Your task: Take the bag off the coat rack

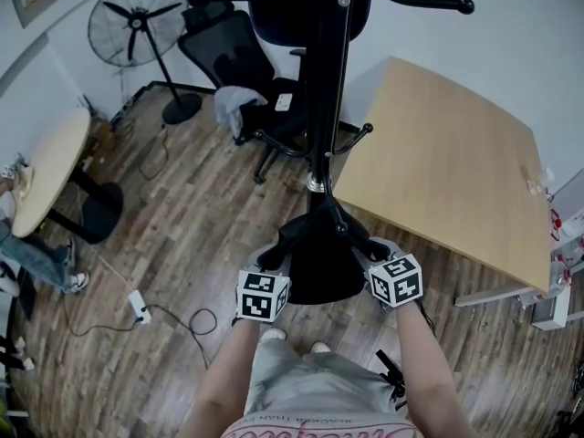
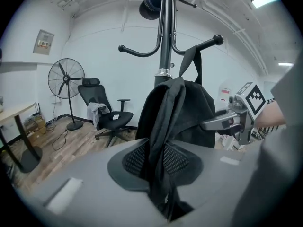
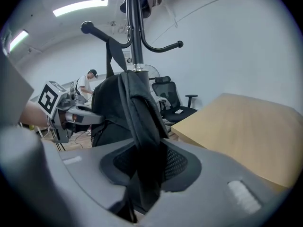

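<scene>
Left gripper point(image 2: 163, 174) and right gripper point(image 3: 142, 171) each pinch a fold of the black bag point(image 2: 177, 108). Only their views show its strap over a coat rack point(image 2: 164, 41) arm. The head view shows the bag against the pole, between both grippers.

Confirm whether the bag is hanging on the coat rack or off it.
On. The bag hangs by its strap from a rack hook.

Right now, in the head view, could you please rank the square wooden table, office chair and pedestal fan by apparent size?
Largest: square wooden table
Then: office chair
Smallest: pedestal fan, close to the chair
</scene>
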`<state>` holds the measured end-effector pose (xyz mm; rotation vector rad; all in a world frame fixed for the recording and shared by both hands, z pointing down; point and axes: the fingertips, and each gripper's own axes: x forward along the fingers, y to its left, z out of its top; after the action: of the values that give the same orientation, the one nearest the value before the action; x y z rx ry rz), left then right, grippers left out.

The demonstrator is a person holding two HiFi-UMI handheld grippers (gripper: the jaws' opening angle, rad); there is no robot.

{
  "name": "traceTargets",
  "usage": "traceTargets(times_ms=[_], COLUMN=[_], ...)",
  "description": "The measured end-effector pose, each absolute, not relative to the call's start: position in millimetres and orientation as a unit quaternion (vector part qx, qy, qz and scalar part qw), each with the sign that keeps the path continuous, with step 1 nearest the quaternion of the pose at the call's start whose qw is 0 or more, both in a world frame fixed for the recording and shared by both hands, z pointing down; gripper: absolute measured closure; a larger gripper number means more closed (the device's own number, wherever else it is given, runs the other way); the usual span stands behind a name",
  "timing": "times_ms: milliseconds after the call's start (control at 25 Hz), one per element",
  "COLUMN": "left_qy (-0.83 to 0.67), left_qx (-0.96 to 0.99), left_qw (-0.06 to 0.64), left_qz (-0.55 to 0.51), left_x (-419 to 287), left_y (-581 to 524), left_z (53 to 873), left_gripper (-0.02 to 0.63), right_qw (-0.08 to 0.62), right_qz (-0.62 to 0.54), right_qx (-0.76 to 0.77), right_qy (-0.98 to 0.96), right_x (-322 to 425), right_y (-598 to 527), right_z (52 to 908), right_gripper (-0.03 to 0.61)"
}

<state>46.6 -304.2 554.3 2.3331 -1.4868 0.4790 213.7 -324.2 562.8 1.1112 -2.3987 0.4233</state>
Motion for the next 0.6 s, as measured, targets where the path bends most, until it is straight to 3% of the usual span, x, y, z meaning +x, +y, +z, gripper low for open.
traceTargets(times_ms=[600], left_qy=[-0.538], left_qx=[0.814], left_qw=[0.176], left_qz=[0.131], left_x=[45], left_y=[-292], left_z=[529], left_gripper=[0.54], right_qw=[0.219], right_qz=[0.142], right_qx=[0.439], right_qy=[-0.86], right_x=[216], right_y=[-306], right_z=[541], right_gripper=[0.491])
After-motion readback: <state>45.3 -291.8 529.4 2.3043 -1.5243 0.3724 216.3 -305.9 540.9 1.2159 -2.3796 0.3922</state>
